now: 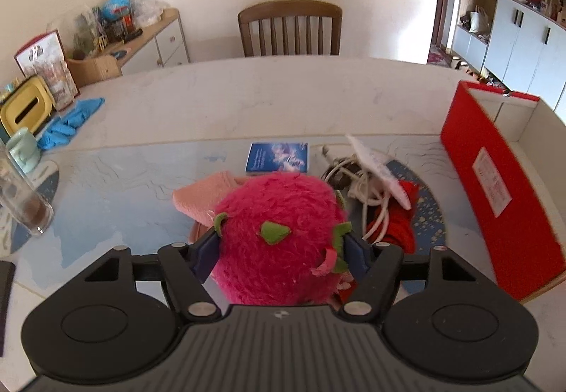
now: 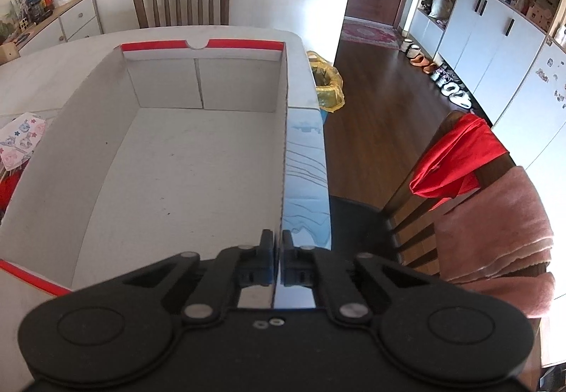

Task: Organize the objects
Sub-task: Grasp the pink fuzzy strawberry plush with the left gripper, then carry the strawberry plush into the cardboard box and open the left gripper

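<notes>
- Plush [image 1: 279, 232] toy, pink with green leaves, is clamped between the left gripper [image 1: 279, 252] pads, raised above the table's [image 1: 247, 98] near edge, likely bound for the box [image 2: 169, 158].
- Right gripper [image 2: 278, 257] pinches the box's right wall, apparently steadying it.
- Box is empty.

Fuzzy pink plush toy [image 1: 279, 232], matt cardboard box [image 2: 177, 151], glossy table [image 1: 247, 98].

Pale table [image 1: 283, 98] bears a red open box [image 1: 502, 186] at its right edge. Left of the box: tangled white cable [image 1: 357, 179], red cloth [image 1: 399, 222], blue booklet [image 1: 277, 158], pink towel [image 1: 203, 195]. Far left of the box: blue gloves [image 1: 70, 123], drinking glass [image 1: 26, 201].
</notes>
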Demonstrator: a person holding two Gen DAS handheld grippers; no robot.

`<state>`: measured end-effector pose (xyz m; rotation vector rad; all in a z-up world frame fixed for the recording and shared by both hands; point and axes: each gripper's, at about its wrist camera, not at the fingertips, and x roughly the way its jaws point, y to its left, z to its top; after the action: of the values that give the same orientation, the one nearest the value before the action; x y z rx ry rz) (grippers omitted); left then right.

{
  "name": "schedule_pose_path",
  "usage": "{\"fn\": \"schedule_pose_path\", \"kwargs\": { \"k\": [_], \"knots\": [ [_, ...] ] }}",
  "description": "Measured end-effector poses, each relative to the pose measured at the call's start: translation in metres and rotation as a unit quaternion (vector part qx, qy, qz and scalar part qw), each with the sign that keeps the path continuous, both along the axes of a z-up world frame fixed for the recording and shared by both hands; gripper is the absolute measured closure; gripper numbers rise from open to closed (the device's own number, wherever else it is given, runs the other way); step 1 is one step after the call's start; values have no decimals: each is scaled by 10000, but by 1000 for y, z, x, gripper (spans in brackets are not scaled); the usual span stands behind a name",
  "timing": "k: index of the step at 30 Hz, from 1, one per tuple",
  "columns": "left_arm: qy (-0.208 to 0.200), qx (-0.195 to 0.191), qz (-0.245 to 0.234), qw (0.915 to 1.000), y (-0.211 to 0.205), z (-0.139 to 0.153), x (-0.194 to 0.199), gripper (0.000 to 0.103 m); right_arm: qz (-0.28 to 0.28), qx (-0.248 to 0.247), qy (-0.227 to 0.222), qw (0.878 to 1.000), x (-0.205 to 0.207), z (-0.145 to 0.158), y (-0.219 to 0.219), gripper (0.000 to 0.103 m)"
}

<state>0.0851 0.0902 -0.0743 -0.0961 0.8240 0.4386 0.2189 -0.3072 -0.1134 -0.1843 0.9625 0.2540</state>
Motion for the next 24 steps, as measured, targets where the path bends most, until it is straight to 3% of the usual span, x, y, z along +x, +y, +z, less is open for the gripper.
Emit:
{"fn": "schedule_pose_path", "kwargs": {
  "k": [4,12,24],
  "knots": [
    [-152,-24,-164,9997,-13,21,1,32,37,-20,8,10000,1,1,2,101],
    [-502,-494,-502,9963,-24,64,16,32,126,19,37,9999,1,0,2,100],
    [-600,-468,-1786,9810,-117,89,96,32,270,11,57,9996,2,-1,2,100]
  ]
}}
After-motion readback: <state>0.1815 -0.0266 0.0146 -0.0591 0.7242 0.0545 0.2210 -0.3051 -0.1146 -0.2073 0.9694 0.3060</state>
